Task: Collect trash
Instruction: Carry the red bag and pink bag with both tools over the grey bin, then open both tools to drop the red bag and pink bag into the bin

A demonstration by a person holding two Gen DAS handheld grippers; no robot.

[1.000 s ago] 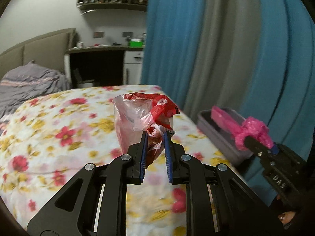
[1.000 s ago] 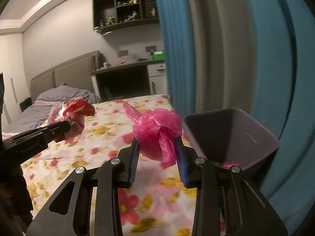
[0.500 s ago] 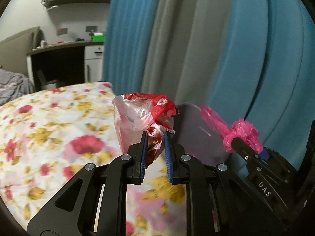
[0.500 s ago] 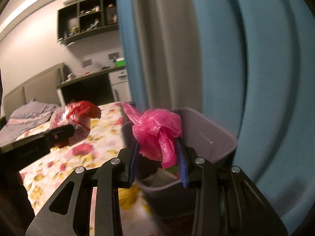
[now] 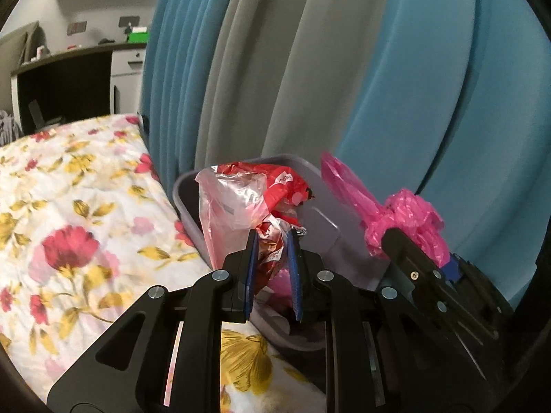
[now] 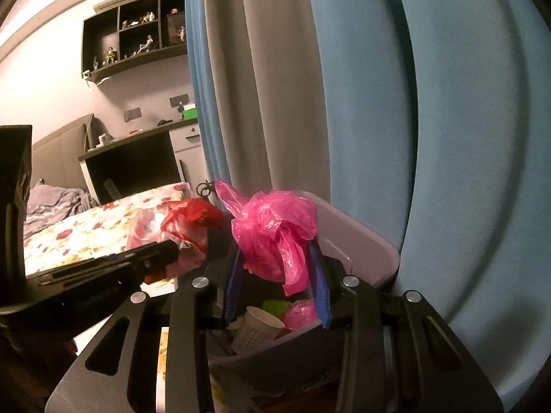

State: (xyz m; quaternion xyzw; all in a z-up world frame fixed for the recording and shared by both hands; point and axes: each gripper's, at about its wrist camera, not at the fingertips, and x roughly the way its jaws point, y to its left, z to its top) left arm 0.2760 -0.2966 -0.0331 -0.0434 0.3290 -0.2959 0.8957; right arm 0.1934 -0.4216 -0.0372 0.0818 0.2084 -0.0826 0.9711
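Note:
My left gripper (image 5: 271, 241) is shut on a crumpled red and clear plastic wrapper (image 5: 248, 199) and holds it over the near edge of a grey trash bin (image 5: 320, 227). My right gripper (image 6: 275, 254) is shut on a crumpled pink plastic bag (image 6: 275, 227) and holds it above the open bin (image 6: 365, 241). The pink bag (image 5: 403, 220) and the right gripper's fingers (image 5: 406, 251) show at the right of the left wrist view. The wrapper (image 6: 179, 220) shows at the left of the right wrist view. The bin holds a paper cup (image 6: 258, 327) and other trash.
A bed with a floral sheet (image 5: 69, 206) lies to the left of the bin. Blue and grey curtains (image 5: 344, 69) hang right behind the bin. A desk (image 6: 137, 158) and wall shelves (image 6: 137, 34) stand at the far end of the room.
Both grippers swung right from over the bed to the bin, each still holding its trash. The bin now sits directly below and in front of them.

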